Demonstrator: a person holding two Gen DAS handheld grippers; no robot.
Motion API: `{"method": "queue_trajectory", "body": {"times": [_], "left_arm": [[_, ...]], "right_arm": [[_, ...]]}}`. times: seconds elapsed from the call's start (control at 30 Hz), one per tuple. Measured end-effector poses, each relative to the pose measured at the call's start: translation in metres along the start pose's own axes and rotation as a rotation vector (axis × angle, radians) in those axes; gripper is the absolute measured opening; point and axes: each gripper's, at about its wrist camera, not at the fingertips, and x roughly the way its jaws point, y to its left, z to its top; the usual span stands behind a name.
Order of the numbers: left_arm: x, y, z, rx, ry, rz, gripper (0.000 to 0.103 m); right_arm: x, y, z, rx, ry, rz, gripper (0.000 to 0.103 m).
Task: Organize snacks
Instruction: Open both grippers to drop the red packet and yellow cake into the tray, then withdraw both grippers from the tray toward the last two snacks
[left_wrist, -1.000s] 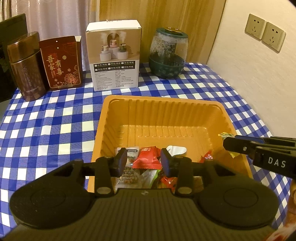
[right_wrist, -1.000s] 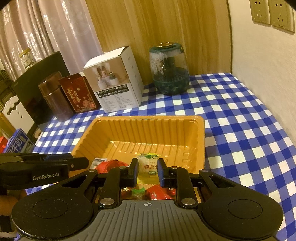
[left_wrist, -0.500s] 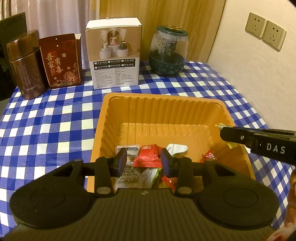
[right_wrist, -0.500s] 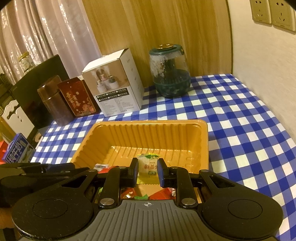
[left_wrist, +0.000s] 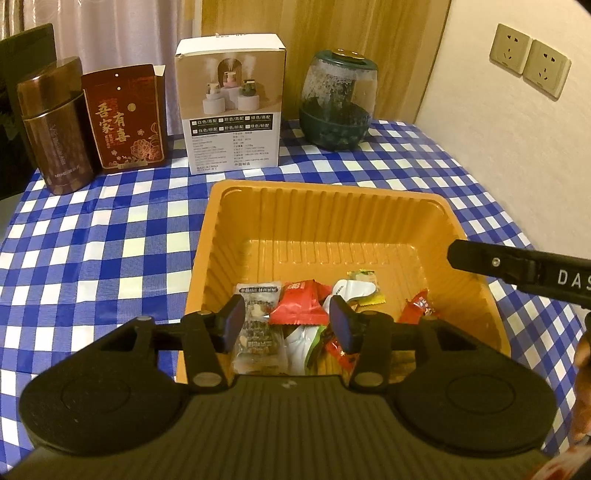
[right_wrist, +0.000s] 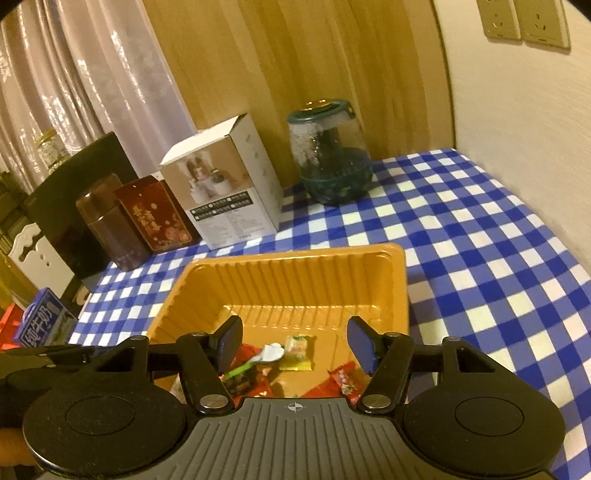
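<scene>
The snack packets (left_wrist: 301, 308) lie heaped at the near end of the orange tray (left_wrist: 325, 206), whose ribbed far half is bare. The left gripper (left_wrist: 287, 324) and right gripper (right_wrist: 293, 345) hover over that near end, jaws apart, holding nothing. The tray sits on a blue checked tablecloth (left_wrist: 92, 251); boxes and a jar (left_wrist: 338, 103) line the far edge.

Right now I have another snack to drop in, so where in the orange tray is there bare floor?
The orange tray is bare across its far half, toward the white box and green jar. The near end is crowded with snack packets, under both open grippers.
</scene>
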Motion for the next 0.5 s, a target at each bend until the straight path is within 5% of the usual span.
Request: {"method": "queue_trajectory", "body": {"times": [0.5], "left_arm": [[-0.047,-0.009,-0.014,-0.01,-0.033,0.003,0.062]], "right_arm": [[-0.05,-0.008,-0.012,0.057,-0.001,-0.023,0.063]]}}
